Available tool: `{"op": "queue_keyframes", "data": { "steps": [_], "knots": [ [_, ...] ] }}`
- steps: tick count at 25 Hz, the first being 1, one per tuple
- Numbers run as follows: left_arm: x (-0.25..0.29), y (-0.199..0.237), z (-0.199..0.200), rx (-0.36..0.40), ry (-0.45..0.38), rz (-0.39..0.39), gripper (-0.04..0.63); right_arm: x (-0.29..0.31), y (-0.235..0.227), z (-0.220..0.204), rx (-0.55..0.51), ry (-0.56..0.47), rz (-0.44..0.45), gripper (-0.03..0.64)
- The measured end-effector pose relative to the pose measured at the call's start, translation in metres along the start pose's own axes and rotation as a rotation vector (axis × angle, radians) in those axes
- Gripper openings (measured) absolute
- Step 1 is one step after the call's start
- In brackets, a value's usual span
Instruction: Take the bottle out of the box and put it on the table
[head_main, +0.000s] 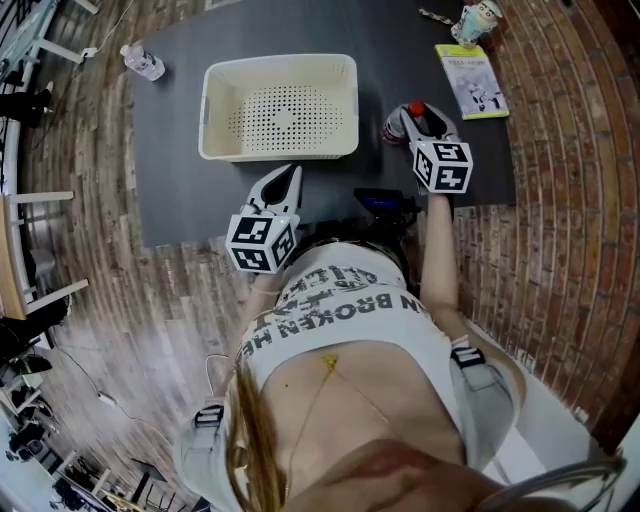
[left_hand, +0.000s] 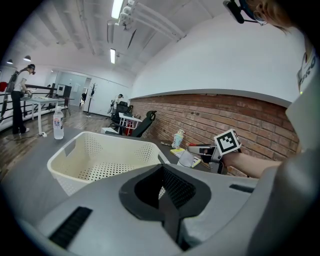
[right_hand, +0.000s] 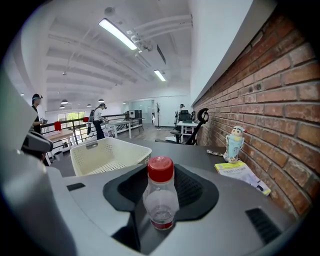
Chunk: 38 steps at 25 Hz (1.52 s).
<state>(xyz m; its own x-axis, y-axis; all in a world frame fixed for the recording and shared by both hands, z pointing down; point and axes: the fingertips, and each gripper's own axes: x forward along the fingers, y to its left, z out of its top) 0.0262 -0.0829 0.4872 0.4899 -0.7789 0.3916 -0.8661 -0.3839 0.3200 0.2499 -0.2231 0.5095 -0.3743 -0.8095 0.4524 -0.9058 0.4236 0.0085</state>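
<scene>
Head view, read left to right. Far left on the dark bench (head_main: 180, 150): a clear other bottle (head_main: 143, 62), upright, well apart from everything else. Next, the white perforated box (head_main: 280, 150), with nothing visible inside. Just beside its near wall, the left tool (head_main: 291, 174), closed to a point, nothing between the pads; same reading in left gripper view. Right of the box and clear of it, the right tool (head_main: 418, 122), spread fairly wide and closed on the small red-capped bottle (right_hand: 161, 200), pads flanking the lower body, cap up. Out of the box, then, over the bench; cannot tell whether the base rests on the surface. Farther right, a booklet (head_main: 472, 80) and a small figurine (head_main: 476, 20) near the brick wall.

Judged from looks: thin clear plastic, seemingly empty, so very light and quick to topple. Smooth and round, likely to slip or twist under a loose hold, and to dent under a hard one. Best held across the middle of the body, below the shoulder, not by the cap.
</scene>
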Motion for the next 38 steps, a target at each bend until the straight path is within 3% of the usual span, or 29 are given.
{"op": "queue_keyframes", "data": {
  "steps": [5,29,38],
  "knots": [
    [-0.003,0.002,0.002,-0.001,-0.008,0.002,0.005,-0.002,0.004,0.000,-0.032,0.011,0.001,0.164],
    [-0.016,0.044,0.016,0.019,-0.001,-0.033,0.005,-0.034,0.023,0.009,0.045,-0.013,-0.122,0.184],
    [-0.016,0.058,0.032,0.037,-0.024,-0.056,0.005,-0.022,0.071,0.016,0.010,-0.007,-0.018,0.027]
  ]
}}
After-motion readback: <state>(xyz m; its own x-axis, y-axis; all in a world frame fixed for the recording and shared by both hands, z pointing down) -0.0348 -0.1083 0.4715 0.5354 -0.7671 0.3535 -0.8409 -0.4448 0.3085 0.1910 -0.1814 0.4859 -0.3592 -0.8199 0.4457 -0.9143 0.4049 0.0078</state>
